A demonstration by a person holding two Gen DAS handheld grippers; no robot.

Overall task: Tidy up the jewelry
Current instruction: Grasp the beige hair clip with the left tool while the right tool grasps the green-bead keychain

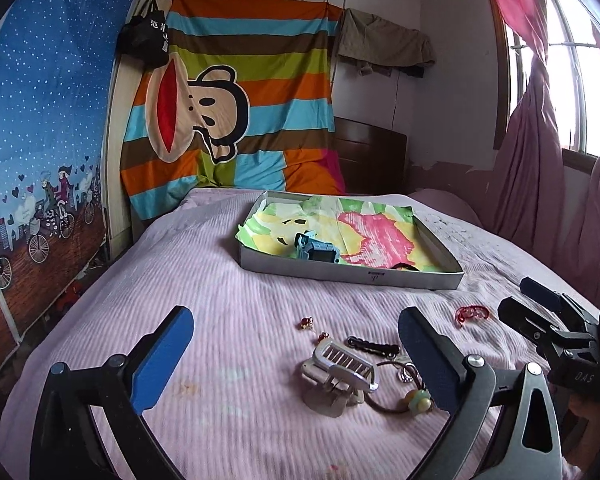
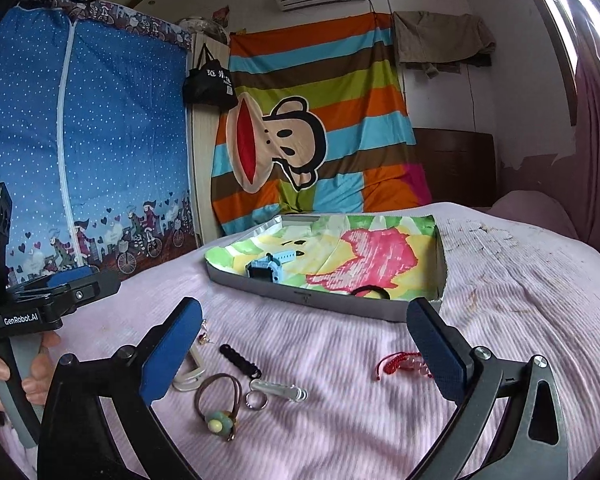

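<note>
A bed (image 1: 220, 280) with a pink ribbed cover carries a shallow grey box (image 1: 352, 276) beyond the left tool (image 1: 296, 344). Between that tool's fingers lie a silver hair clip (image 1: 344, 364), a black braided strap (image 1: 374, 346) and small red earrings (image 1: 306, 322). A red bracelet (image 2: 400, 364) lies beside the right tool's (image 2: 316, 336) right finger.

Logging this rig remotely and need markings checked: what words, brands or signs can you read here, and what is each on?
"GenRobot.AI": white print on the left gripper body, seen in the right wrist view.
"DAS": faint letters on the right gripper body, in the left wrist view; may be partial.
Black bag on the wall: white Chinese characters, too blurred to read.
Tray front wall: a small dark mark, too small to read.
</note>
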